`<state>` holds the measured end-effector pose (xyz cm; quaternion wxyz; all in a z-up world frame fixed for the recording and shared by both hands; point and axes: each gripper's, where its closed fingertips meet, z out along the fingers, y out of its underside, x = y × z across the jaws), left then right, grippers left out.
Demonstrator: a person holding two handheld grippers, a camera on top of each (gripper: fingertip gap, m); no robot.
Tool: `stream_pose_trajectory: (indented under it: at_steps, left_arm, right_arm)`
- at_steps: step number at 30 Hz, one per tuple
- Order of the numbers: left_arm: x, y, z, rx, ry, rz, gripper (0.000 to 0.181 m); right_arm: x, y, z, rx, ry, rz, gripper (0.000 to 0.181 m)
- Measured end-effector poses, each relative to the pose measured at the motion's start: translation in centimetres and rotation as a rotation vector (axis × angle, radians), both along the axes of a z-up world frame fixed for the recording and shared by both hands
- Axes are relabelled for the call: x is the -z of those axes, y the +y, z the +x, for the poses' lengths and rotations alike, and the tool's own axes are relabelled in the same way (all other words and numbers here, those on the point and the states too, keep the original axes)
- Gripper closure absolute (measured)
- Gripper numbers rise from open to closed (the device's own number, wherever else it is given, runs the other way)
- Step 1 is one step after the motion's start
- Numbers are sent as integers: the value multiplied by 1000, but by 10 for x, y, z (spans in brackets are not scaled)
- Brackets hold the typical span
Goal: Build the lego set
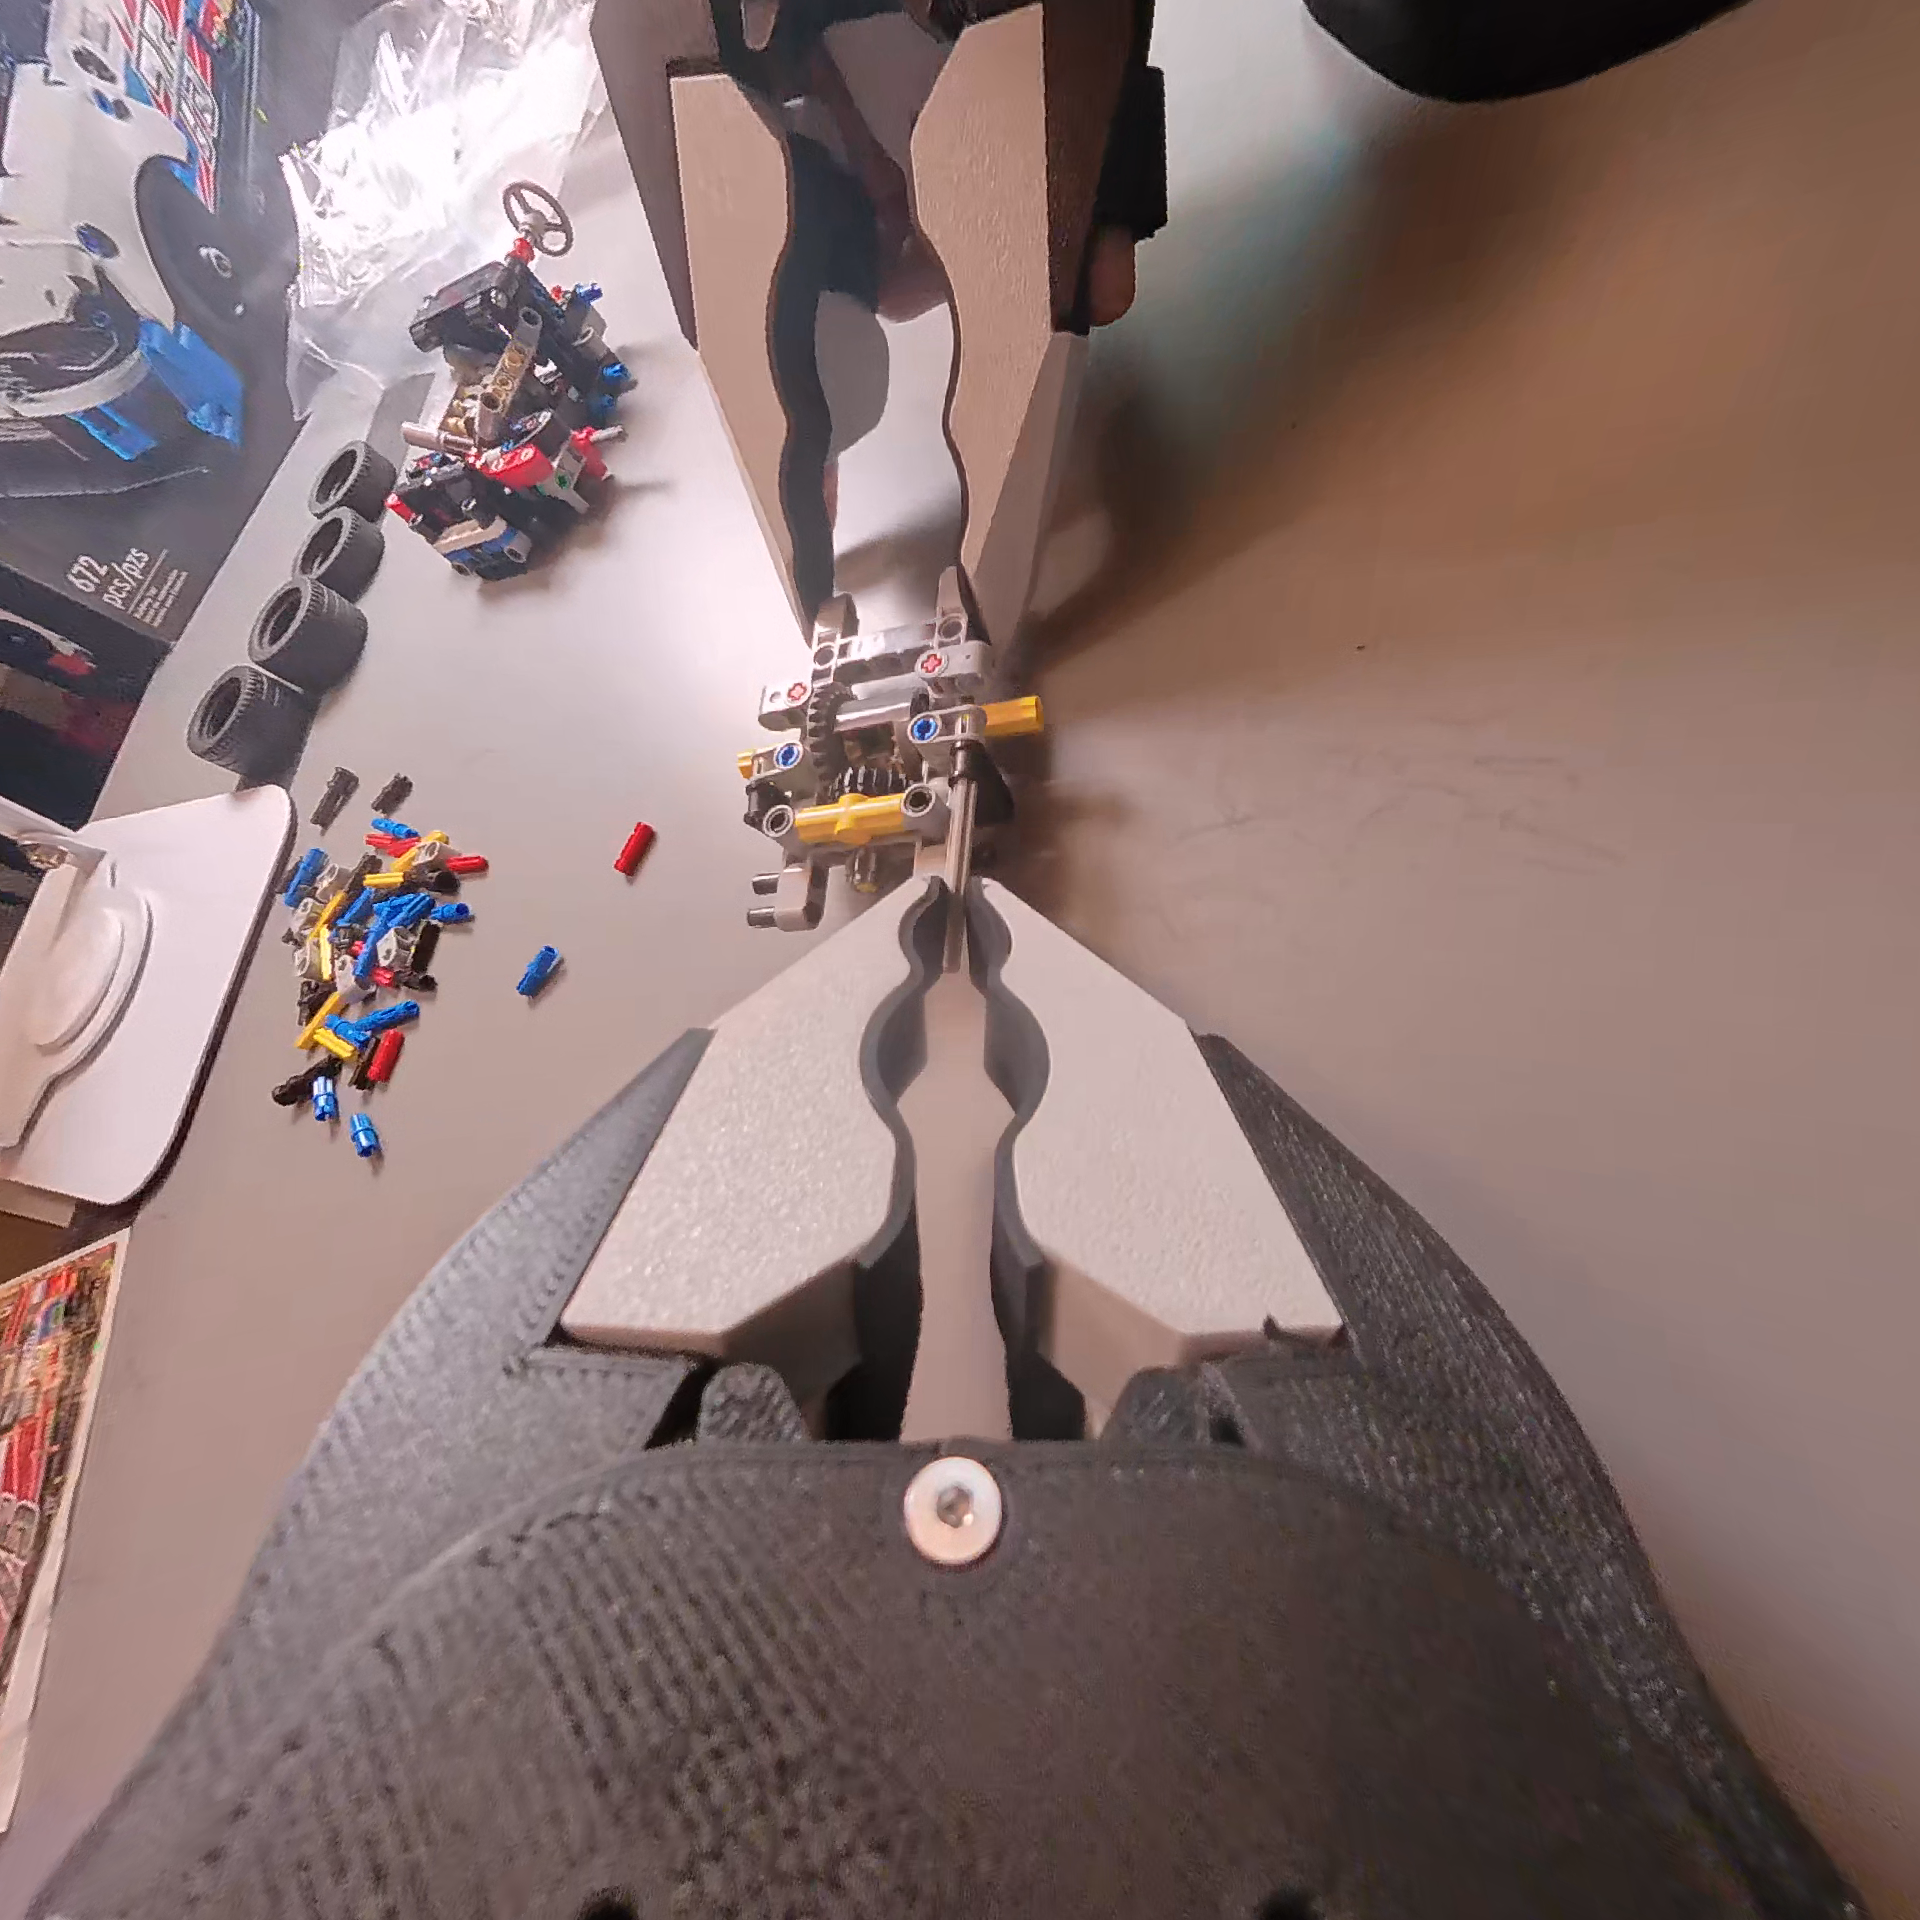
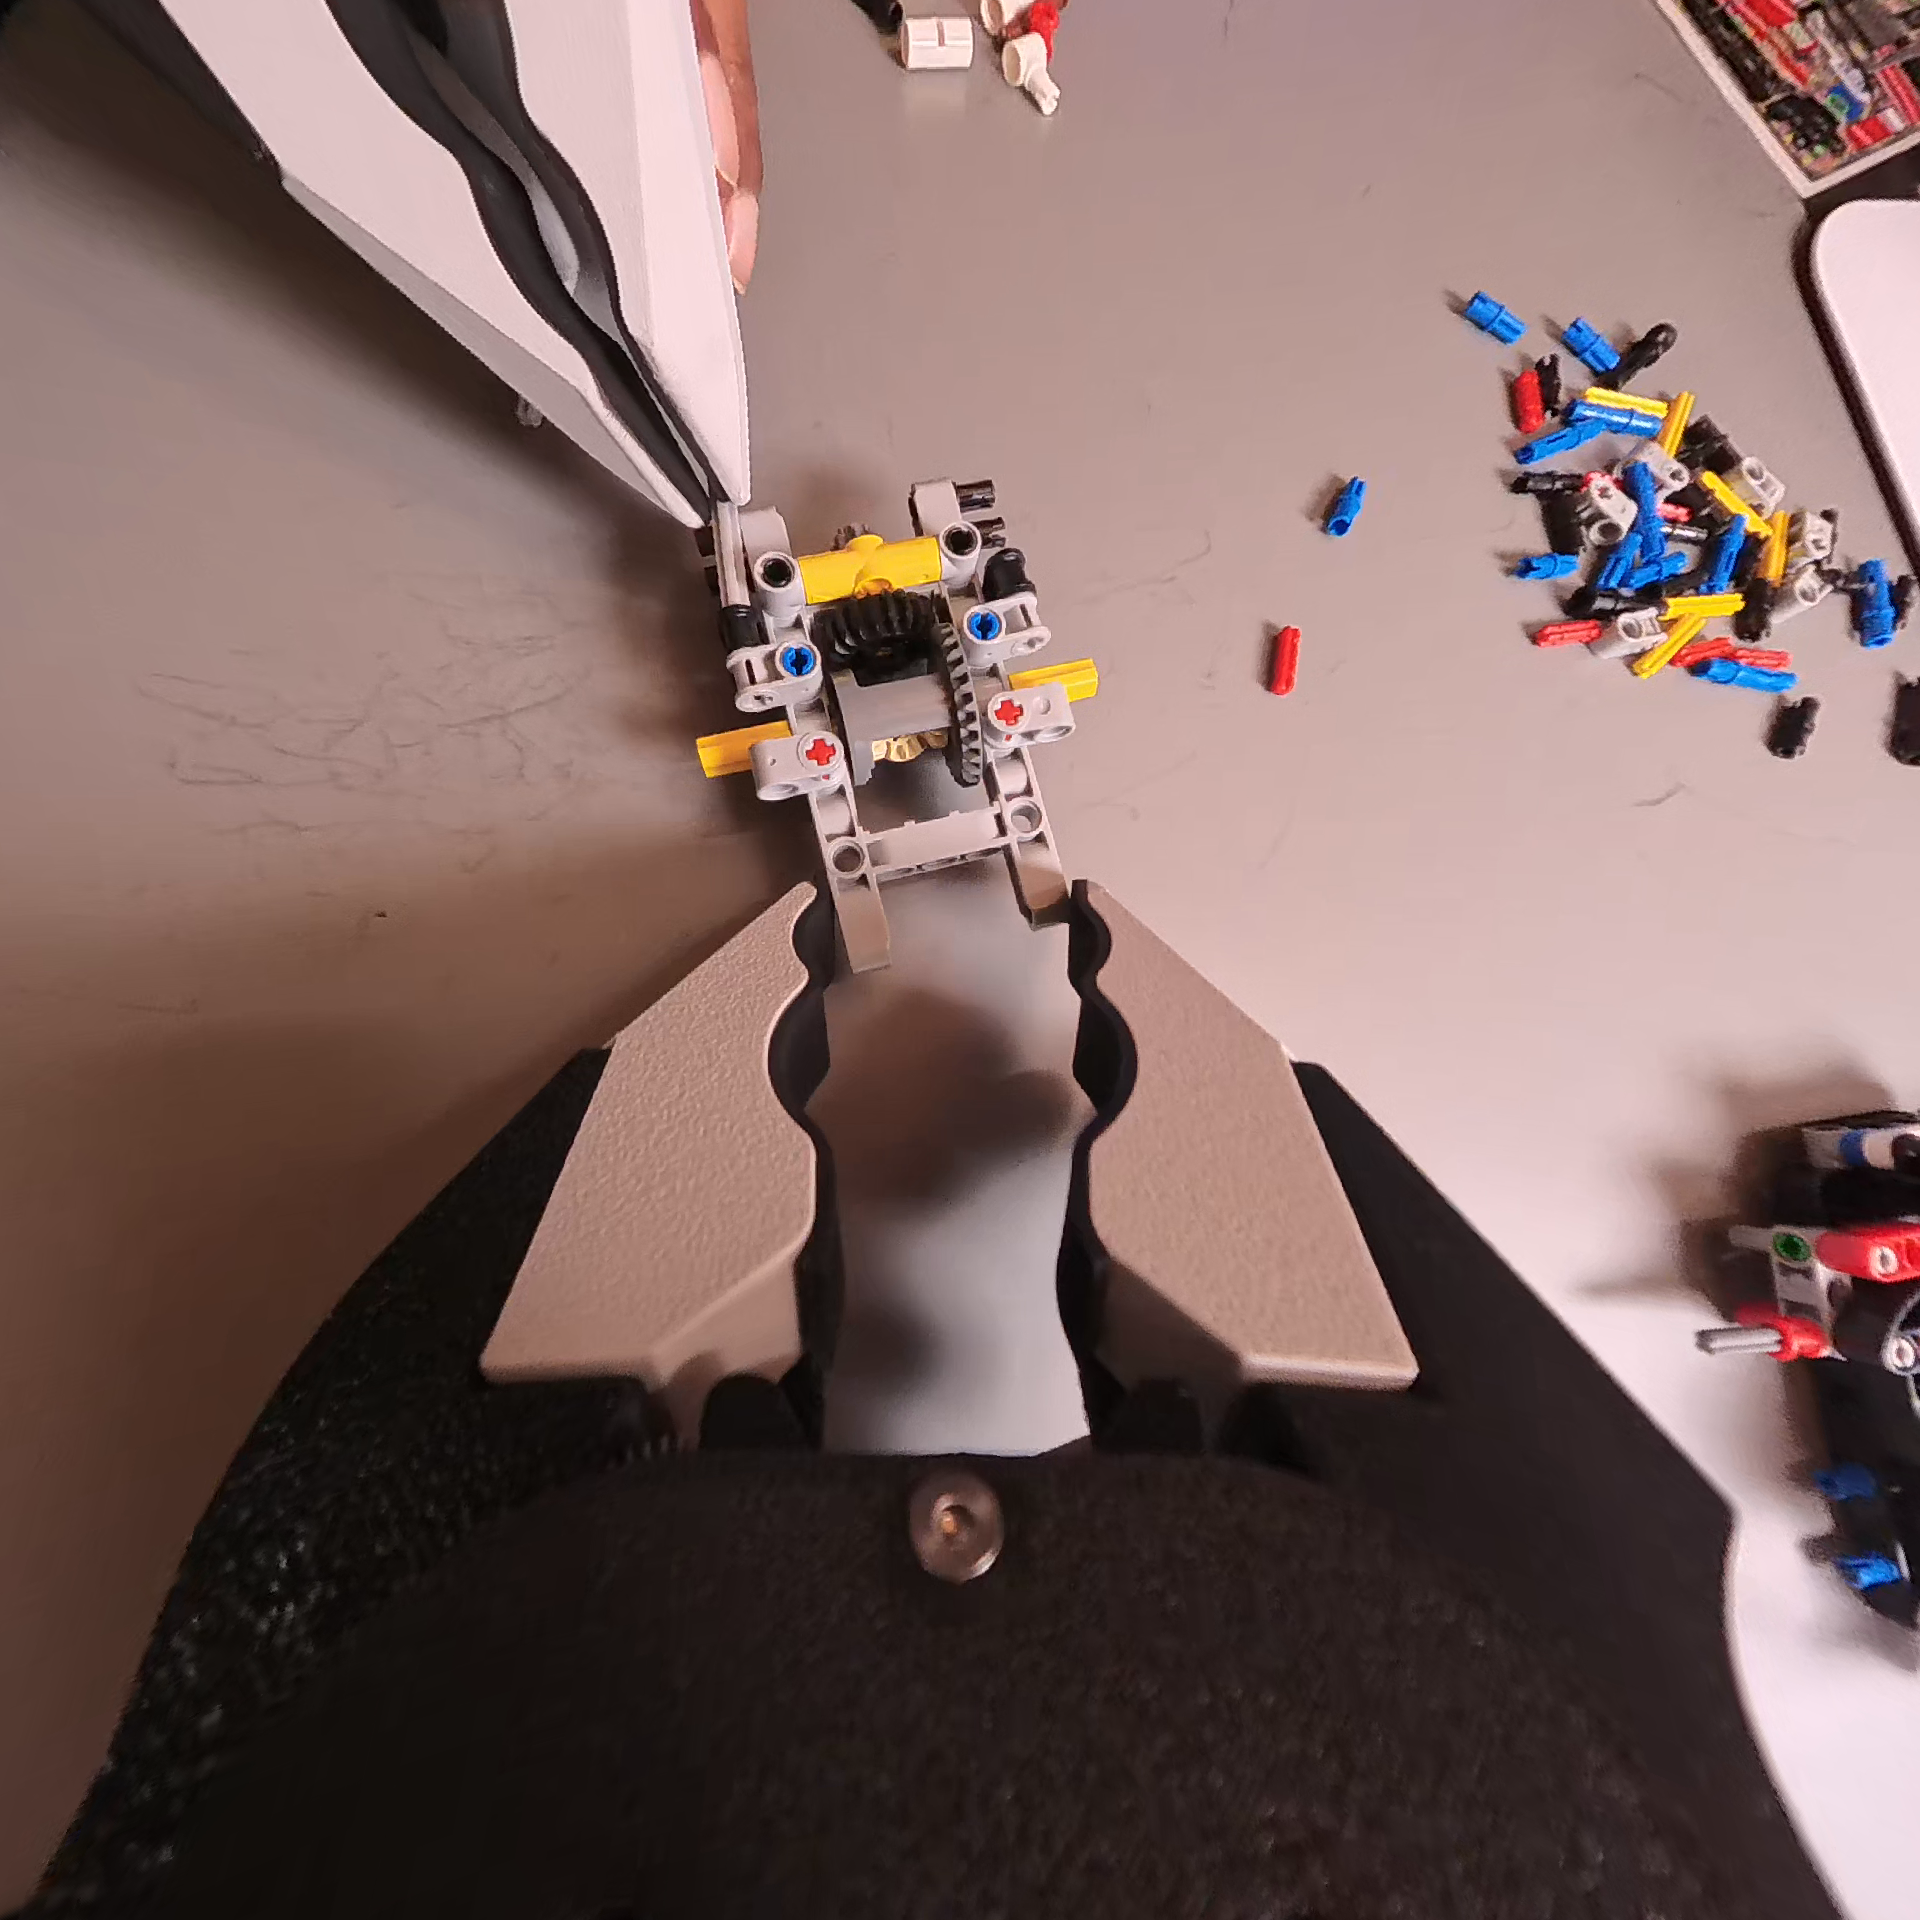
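Note:
A small grey Lego gear assembly [image 1: 878, 769] with yellow axles, blue pins and black gears rests on the grey table. My left gripper [image 1: 956, 896] is shut on a thin grey axle [image 1: 964, 810] that runs along the assembly's right side. My right gripper [image 2: 951, 925] is shut on the assembly [image 2: 894, 675], one finger pressing the outside of each of its two grey end arms. In the left wrist view the right gripper [image 1: 899, 608] comes in from the top. In the right wrist view the left gripper [image 2: 727, 499] touches the assembly's far left corner.
A pile of loose coloured pins [image 1: 364, 956] [image 2: 1683, 540] lies nearby, with a stray red pin [image 1: 634, 850] [image 2: 1284, 659] and blue pin [image 1: 538, 971] [image 2: 1343, 506]. Several black tyres [image 1: 301, 634], a larger chassis build [image 1: 509, 416] [image 2: 1849, 1299], the set's box [image 1: 94, 260] and a white tray [image 1: 125, 987] lie to the left. The grippers' ends are close to 8 cm from one another.

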<state>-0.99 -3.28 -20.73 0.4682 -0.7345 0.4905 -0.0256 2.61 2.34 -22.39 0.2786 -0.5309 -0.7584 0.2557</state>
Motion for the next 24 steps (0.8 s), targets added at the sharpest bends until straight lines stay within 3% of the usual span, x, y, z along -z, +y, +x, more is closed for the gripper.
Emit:
stream_pose_trajectory:
  at_steps: [7, 14, 24]
  left_arm:
    - [4, 1, 1, -18, 55, 22, 180]
    - [-1, -1, 1, -27, -175, -130, 178]
    - [5, -9, -14, -13, -242, -239, 165]
  right_arm:
    - [1, 0, 0, 72, -34, -44, 136]
    - [-4, -3, -2, 85, -3, -90, 136]
    - [0, -3, 0, 71, -7, -64, 136]
